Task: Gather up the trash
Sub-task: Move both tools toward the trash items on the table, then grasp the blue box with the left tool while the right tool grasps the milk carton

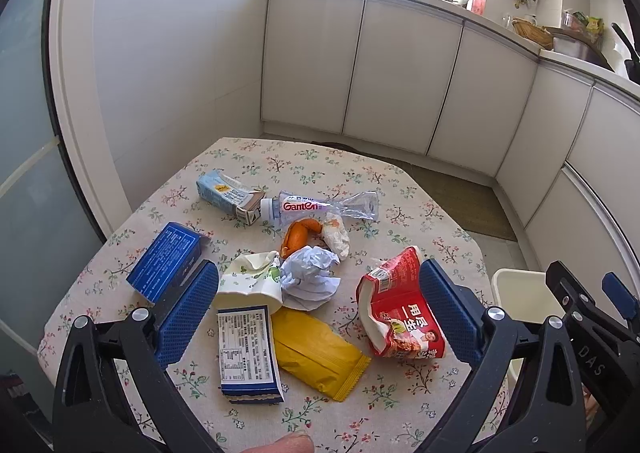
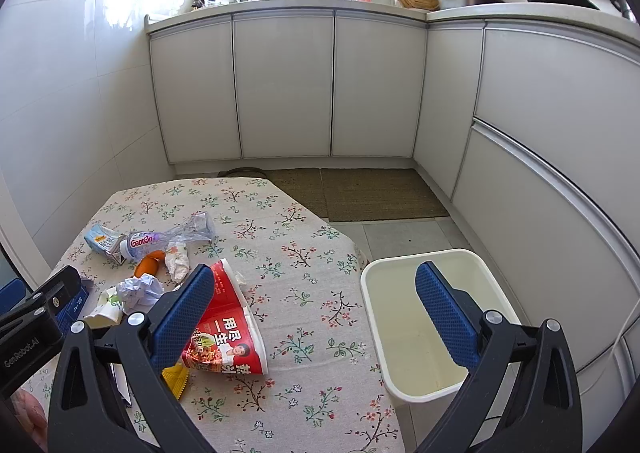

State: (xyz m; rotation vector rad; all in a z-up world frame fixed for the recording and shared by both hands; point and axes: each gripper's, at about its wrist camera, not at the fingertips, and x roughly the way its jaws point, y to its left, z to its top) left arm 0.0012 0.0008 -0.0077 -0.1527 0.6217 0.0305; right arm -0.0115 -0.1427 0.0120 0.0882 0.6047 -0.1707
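Pretty much nothing's done yet from where I'm standing. The white bin (image 2: 424,333) beside the bench (image 2: 304,253) looks empty, and all the trash sits on the bench: red noodle cup (image 1: 400,313), yellow wrapper (image 1: 320,353), crumpled paper (image 1: 310,279), crushed bottle (image 1: 320,206), 2 blue boxes, a milk carton (image 1: 230,195), orange peel (image 1: 298,235). Left gripper (image 1: 320,309) hovers over the pile, jaws wide, holding nothing. Right gripper (image 2: 314,313) is wide too and empty, between the cup and the bin.

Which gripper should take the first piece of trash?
Left. The open left gripper hangs over the trash pile, crumpled white paper ball between its fingers; the open right gripper straddles the white bin's rim.
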